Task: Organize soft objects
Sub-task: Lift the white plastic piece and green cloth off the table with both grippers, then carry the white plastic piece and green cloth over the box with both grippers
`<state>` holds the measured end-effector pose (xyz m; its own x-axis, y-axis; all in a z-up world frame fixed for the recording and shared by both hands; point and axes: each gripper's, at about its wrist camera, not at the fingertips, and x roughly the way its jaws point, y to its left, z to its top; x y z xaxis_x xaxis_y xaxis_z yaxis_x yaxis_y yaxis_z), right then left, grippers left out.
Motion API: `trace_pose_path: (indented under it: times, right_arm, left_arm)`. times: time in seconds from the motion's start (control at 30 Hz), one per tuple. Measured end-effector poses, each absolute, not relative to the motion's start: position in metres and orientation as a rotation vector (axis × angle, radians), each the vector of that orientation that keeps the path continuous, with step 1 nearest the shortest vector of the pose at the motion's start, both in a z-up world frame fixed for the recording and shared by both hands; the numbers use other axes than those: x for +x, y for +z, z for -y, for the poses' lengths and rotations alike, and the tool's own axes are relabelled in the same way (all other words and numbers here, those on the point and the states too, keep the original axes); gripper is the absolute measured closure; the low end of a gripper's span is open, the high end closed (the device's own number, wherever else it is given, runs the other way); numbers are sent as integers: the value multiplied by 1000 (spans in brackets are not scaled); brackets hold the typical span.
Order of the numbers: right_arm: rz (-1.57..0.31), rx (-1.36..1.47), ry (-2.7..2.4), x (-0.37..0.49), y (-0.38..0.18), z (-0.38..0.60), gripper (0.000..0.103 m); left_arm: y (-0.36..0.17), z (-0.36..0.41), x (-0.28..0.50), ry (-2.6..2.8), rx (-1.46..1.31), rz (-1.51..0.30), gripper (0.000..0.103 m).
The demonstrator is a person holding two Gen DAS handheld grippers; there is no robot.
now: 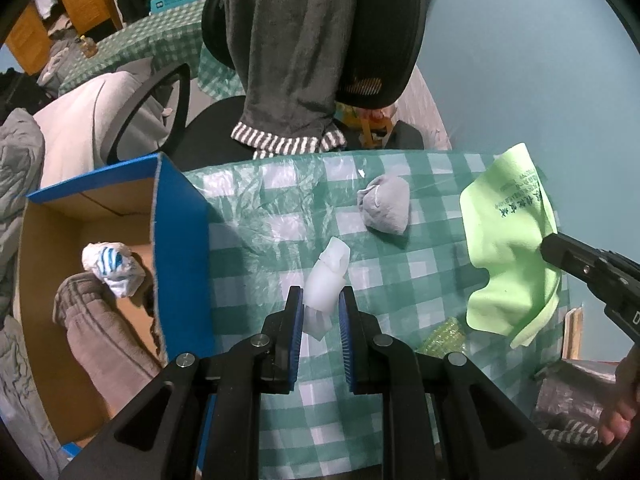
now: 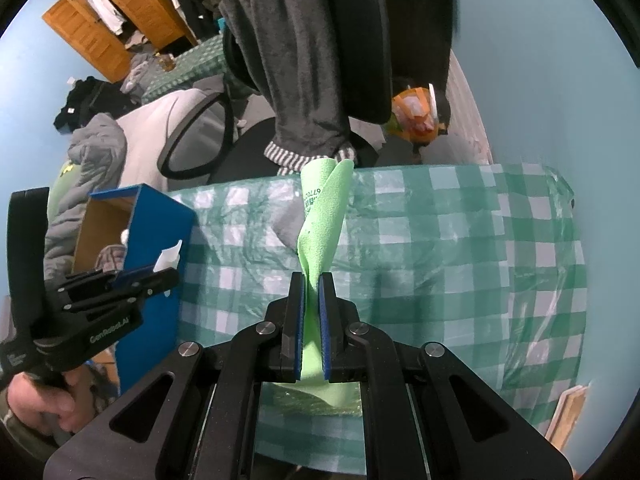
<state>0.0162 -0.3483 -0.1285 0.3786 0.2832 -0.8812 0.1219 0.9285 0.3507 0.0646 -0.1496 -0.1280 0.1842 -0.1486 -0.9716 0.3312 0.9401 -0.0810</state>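
Over the checked green tablecloth [image 1: 280,412], the left gripper [image 1: 319,300] is clamped on a small white soft bundle [image 1: 326,280], held clear of the cloth just right of the open box, while the right gripper [image 2: 313,286] pinches a lime-green cloth [image 2: 324,216] that hangs twisted from its closed pads. A grey balled sock [image 1: 386,208] lies on the table between the two. The blue cardboard box [image 1: 180,240] at the table's left edge holds a white-and-blue crumpled bundle [image 1: 114,268] and a brownish-grey striped fabric roll [image 1: 96,328]; what lies deeper inside is hard to make out. Behind the table stands a black office chair [image 1: 384,40] draped with a dark grey towel [image 1: 292,60], against a pale blue wall [image 1: 540,60].
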Motion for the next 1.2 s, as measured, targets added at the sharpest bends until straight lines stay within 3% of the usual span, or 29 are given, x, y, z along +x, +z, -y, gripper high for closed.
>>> trace_pose_path:
  times: [1.2]
  right_arm:
    - [-1109,313,342,36,-65,252,97]
  left_arm:
    - [-64,32,33,-153,-10,-1267,86]
